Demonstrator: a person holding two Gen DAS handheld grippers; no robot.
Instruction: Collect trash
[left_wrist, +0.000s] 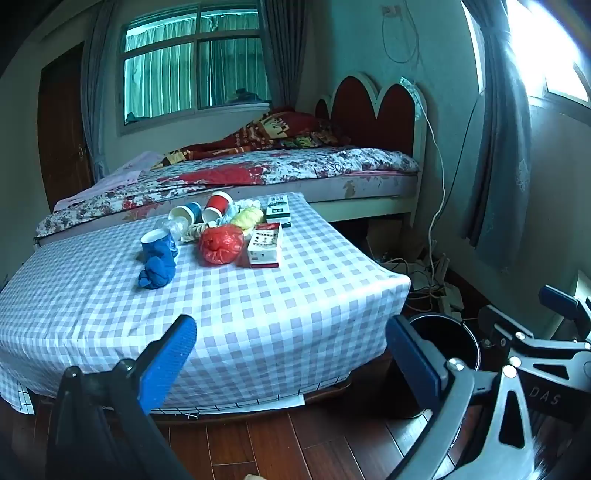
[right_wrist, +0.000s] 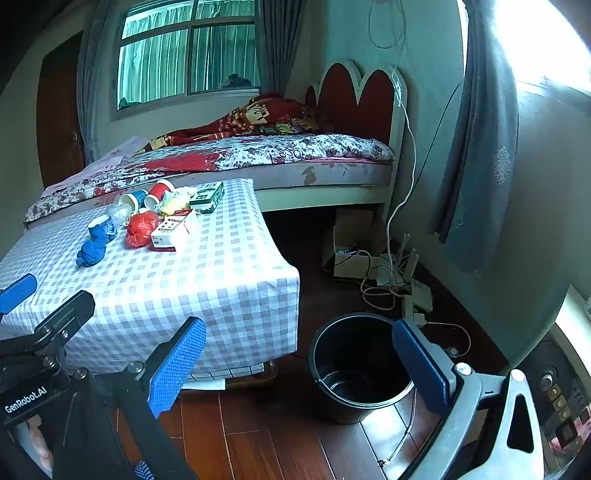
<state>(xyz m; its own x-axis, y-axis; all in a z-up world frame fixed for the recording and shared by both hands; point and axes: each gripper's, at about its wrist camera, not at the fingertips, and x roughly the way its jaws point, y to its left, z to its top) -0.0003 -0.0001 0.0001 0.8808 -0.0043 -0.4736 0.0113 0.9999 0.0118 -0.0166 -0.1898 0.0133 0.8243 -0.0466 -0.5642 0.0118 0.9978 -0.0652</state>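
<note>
The left tool (left_wrist: 290, 354) stands with its two blue pads spread as wide as they go, nothing between them; the right tool (right_wrist: 297, 363) is spread just as wide and likewise holds nothing; both hang off the near edge of the worktop (left_wrist: 236, 314), tilted down toward it. In the right wrist view the right tool's right pad overlaps the near rim of one black bin (right_wrist: 354, 365), which stands on the wooden floor (right_wrist: 258, 443) just beside the worktop's right corner; the bin looks empty.

The trash lies in one cluster on the far half of the checked cloth, well apart from both tools. Counted around the red crumpled bag (left_wrist: 220, 244): one such bag; two blue items to its left, a crumpled blue cup (left_wrist: 159, 242) and a blue wad (left_wrist: 157, 273) just nearer than it; behind the bag two more paper cups on their sides, one blue (left_wrist: 186, 214) and one red (left_wrist: 218, 207); one yellow wad (left_wrist: 246, 218) behind and right of the bag; two cartons to its right, a red-and-white carton (left_wrist: 264, 245) touching or just beside it and a green carton (left_wrist: 279, 210) farther back; some clear and pale wrappers between the cups, too jumbled to count.

Beyond the cluster stands one bed (left_wrist: 258, 173); one tangle of cables (right_wrist: 391, 280) lies on the floor past the bin.
</note>
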